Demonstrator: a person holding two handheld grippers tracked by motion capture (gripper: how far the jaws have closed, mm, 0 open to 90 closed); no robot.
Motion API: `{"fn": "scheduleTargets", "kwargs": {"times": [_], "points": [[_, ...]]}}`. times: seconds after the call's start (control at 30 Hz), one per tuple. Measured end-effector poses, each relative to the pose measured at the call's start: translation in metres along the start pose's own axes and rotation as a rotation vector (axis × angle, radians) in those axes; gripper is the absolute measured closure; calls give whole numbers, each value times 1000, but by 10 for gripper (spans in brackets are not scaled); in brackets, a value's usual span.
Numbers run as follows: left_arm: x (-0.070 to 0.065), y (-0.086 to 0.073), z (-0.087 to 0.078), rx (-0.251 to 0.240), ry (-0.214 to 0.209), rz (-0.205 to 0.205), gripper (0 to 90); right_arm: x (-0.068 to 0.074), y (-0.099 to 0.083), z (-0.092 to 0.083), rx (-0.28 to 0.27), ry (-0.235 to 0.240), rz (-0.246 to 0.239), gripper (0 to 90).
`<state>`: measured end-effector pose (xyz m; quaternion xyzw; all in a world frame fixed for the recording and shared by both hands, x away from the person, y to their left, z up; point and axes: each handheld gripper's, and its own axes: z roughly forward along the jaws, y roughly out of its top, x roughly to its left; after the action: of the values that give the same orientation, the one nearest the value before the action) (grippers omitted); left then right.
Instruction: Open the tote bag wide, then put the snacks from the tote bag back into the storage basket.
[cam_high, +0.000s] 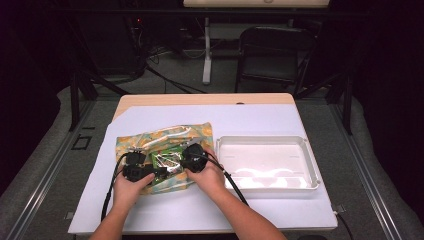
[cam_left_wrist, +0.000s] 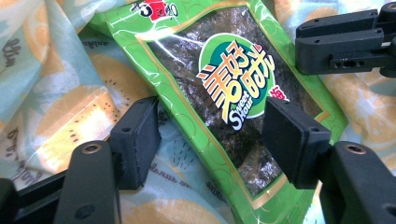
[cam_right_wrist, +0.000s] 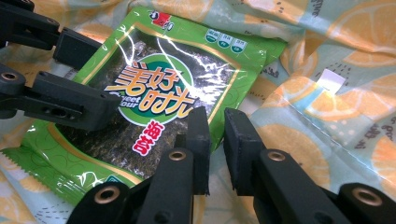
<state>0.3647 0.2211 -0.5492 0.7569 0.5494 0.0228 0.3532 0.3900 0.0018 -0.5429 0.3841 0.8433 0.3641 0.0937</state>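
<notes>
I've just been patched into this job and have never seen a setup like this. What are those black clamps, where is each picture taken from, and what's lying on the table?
No robot arm here: a person holds a two-jaw clamp in each hand. The high view looks down on the table from the person's side, with the left gripper and right gripper meeting over the work. The other two pictures come from cameras riding on the grippers, looking along their black jaws.

On the table lies a fruit-print cloth, and on it a green seaweed snack packet. To the right sits a white tray.

The left gripper stands open, its jaws straddling the packet without pressing. The right gripper has its jaws nearly together at the packet's edge; whether it pinches the edge I can't tell.
</notes>
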Motion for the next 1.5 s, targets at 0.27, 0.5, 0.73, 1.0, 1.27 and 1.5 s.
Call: {"fn": "scheduleTargets", "kwargs": {"times": [0.27, 0.5, 0.73, 1.0, 1.27, 1.5], "points": [[1, 1, 0, -1, -11, -16, 362, 0, 0, 0, -2, 0, 7, 806], [2, 1, -2, -11, -13, -24, 386, 0, -1, 1, -14, 5, 25, 806], [2, 2, -6, -48, -27, -28, 422, -2, -2, 0, 0, 7, 29, 803], [4, 4, -10, -67, -62, -51, 430, -3, -3, 0, -13, 5, 32, 803], [4, 2, -7, -48, -64, -54, 420, -3, -4, 0, -11, 6, 28, 803], [4, 1, -3, -33, -95, -68, 415, -3, -4, 0, -10, 5, 30, 803]]}}
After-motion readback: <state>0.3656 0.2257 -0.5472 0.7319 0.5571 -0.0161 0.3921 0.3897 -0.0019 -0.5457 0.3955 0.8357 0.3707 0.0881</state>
